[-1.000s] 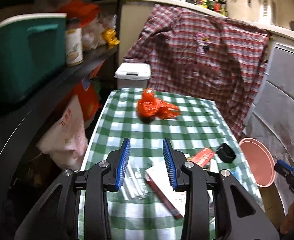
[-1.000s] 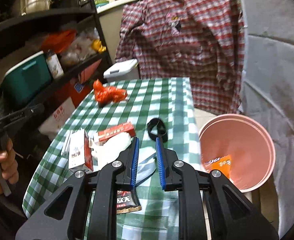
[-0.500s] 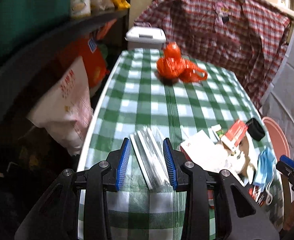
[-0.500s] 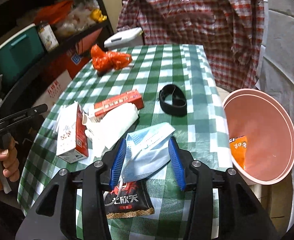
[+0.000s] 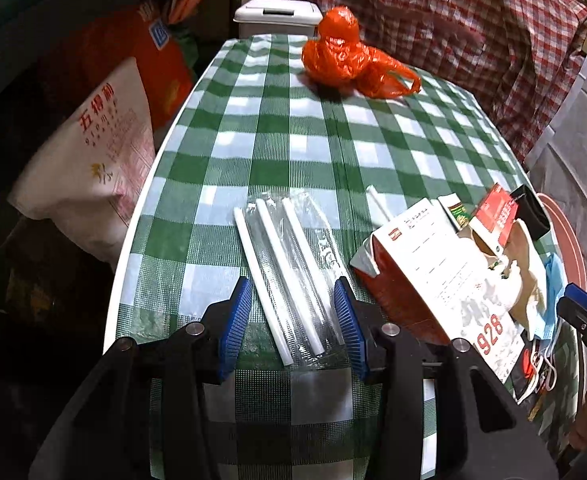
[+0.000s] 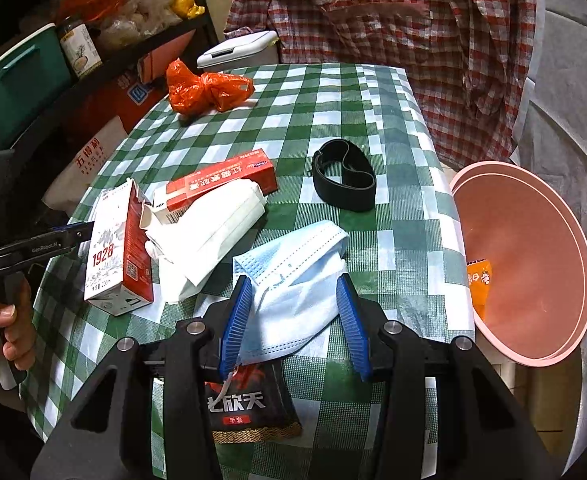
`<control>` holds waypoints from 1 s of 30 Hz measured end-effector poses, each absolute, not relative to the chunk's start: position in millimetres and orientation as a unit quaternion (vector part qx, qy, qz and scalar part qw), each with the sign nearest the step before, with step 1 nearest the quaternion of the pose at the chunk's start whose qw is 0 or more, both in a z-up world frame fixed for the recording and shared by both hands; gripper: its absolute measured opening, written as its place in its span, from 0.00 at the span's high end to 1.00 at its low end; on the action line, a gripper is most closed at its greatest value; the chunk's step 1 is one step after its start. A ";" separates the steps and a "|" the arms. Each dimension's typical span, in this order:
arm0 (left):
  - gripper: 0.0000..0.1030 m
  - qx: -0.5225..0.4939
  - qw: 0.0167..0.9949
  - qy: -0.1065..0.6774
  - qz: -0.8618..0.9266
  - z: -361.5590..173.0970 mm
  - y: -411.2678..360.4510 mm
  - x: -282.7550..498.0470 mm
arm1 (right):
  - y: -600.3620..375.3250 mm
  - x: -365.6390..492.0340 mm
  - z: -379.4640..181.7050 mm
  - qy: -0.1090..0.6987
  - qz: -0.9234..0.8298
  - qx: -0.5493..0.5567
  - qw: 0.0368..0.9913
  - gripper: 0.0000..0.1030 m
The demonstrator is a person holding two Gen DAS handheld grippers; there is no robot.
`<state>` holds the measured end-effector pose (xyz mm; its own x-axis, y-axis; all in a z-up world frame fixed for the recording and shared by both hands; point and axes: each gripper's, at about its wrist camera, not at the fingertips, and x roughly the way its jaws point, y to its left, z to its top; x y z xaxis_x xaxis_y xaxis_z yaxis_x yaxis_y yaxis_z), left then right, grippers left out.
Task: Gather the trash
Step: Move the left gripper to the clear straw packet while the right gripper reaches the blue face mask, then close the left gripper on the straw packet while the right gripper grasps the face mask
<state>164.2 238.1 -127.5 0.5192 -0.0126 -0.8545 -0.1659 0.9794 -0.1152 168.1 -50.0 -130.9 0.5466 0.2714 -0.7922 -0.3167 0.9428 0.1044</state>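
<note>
My left gripper [image 5: 293,320] is open, its blue pads on either side of a clear packet of white straws [image 5: 289,264] that lies on the checked table. My right gripper [image 6: 295,316] is open around a crumpled blue face mask [image 6: 293,276]; the pads do not press it. A black snack wrapper [image 6: 249,404] lies under the right gripper. A white and red carton [image 6: 119,248], a red box [image 6: 221,180], white paper [image 6: 209,232], a black band [image 6: 343,174] and an orange plastic bag [image 6: 203,90] lie on the table. A pink bin [image 6: 525,256] holds an orange packet [image 6: 479,280].
The green checked table [image 6: 333,92] drops off at its left edge [image 5: 141,208] beside a white sack [image 5: 89,160] and dark shelves [image 6: 33,60]. A white lidded bin [image 5: 277,16] and a hanging plaid shirt [image 6: 393,20] stand behind the table.
Both grippers came down and forward toward the table. The left jaws opened wider around the straw packet. The right jaws opened and now straddle the blue mask.
</note>
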 end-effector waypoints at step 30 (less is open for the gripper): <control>0.93 -0.093 0.885 0.453 0.054 -88.4 237.7 150.3 | -64.1 144.4 -93.3 0.404 0.204 -0.021 0.891 0.99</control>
<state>150.3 237.7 -88.4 0.5834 0.0106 -0.8121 -0.1795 0.9769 -0.1162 144.4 -64.1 -93.3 0.5895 0.3478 -0.7291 -0.3811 0.9155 0.1287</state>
